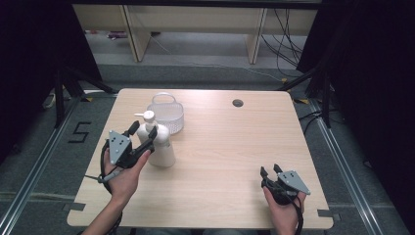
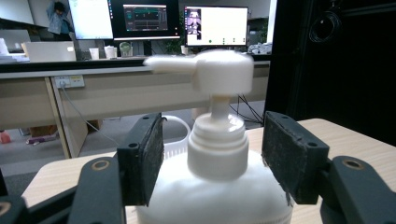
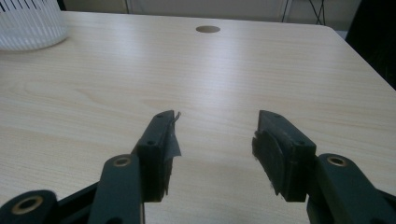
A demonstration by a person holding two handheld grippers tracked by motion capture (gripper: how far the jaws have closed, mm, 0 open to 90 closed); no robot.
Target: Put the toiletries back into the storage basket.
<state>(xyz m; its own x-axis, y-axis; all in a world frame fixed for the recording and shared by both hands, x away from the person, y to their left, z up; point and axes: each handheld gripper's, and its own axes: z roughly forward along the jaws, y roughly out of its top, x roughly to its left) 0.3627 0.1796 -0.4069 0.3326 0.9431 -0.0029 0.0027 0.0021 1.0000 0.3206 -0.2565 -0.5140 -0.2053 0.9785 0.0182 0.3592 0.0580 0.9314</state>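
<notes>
A light wood-grain table point(image 1: 220, 161) with a round cable hole point(image 1: 238, 103) stands on grey carpet point(image 1: 39, 161), black curtains point(image 1: 377, 73) flanking both sides. Beyond, a beige desk point(image 2: 70, 93) carries lit monitors point(image 2: 215, 25) (screens unreadable) and paper cups point(image 2: 109, 52).

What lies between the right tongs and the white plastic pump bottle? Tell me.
Bare wooden tabletop alone, by the high view, separates the right tongs from the white plastic pump bottle.
</notes>
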